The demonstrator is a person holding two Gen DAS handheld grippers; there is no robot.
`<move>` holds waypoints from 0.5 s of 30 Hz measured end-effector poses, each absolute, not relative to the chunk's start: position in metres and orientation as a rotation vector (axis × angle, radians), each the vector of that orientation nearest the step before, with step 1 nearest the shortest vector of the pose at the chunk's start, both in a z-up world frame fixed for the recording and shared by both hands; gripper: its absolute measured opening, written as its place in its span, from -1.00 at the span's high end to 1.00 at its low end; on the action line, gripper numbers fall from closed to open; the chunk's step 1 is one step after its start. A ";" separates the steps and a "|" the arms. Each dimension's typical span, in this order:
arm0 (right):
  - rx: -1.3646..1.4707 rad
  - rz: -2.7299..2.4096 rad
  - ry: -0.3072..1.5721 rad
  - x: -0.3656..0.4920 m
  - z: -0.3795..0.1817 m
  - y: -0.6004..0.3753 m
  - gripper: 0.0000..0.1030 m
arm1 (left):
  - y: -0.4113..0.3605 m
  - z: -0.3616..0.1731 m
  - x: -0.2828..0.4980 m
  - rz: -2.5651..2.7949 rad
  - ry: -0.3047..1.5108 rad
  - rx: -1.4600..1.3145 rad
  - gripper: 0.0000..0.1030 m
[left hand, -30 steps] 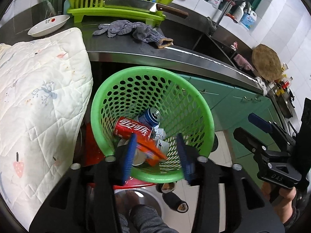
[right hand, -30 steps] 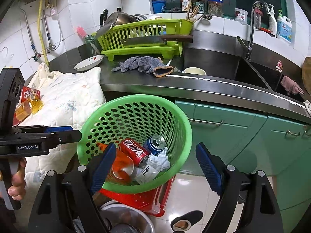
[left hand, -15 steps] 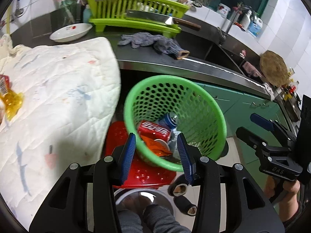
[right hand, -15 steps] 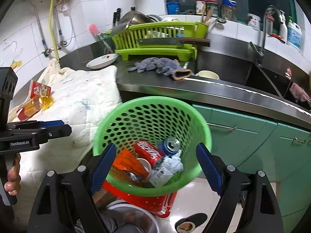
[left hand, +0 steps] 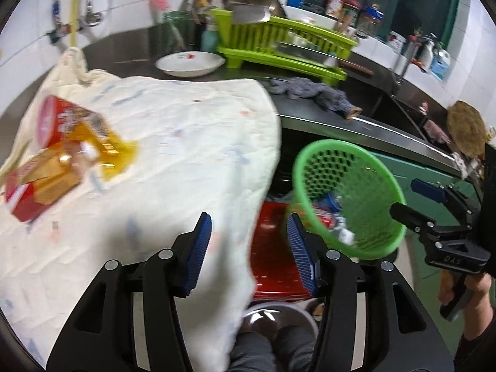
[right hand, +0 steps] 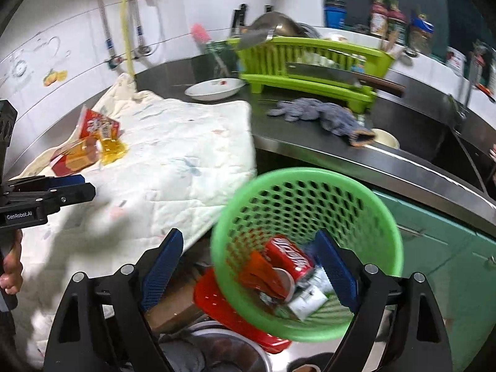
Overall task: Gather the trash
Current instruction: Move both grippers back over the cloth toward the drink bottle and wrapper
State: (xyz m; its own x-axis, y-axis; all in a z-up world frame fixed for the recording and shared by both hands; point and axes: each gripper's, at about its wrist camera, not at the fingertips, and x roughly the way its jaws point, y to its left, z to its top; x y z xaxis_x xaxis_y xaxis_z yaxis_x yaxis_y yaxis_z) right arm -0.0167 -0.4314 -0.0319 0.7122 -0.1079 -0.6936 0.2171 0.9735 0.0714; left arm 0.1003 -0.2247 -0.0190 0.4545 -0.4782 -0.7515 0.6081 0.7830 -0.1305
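nearest, the left gripper (left hand: 248, 245) hangs spread and empty over the quilt's (left hand: 173, 161) near edge, the right gripper (right hand: 248, 266) spread beside the green basket (right hand: 384, 217), while the red-and-yellow wrappers (left hand: 65, 152) lie at the quilt's far-left corner, where a low reach could snag the loose cloth.

White tiled wall (right hand: 77, 31), dark steel counter (right hand: 310, 142), teal cabinets (right hand: 434, 241), sink (right hand: 471, 152)

Bright indoor light, heavy fisheye vignette at corners. Motion blur smears the green perforated plastic basket (right hand: 307, 245) and red-yellow snack wrappers (left hand: 59, 152); steel counter edge (right hand: 403, 161) glares.
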 end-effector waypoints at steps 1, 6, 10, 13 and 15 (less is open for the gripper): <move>0.144 -0.164 0.760 -0.010 -0.031 -0.424 -0.63 | -0.218 -0.018 0.103 -0.659 0.866 0.167 -0.10; 0.109 -0.096 0.773 0.018 -0.030 -0.397 -0.63 | -0.172 -0.013 0.124 -0.580 0.858 0.187 -0.18; 0.077 -0.046 0.785 0.041 -0.028 -0.373 -0.63 | -0.141 -0.009 0.140 -0.525 0.832 0.226 -0.28; 0.071 0.002 0.791 0.060 -0.027 -0.356 -0.63 | -0.111 -0.007 0.157 -0.473 0.815 0.258 -0.35; 0.069 0.032 0.797 0.073 -0.027 -0.345 -0.63 | -0.093 -0.005 0.168 -0.452 0.814 0.267 -0.37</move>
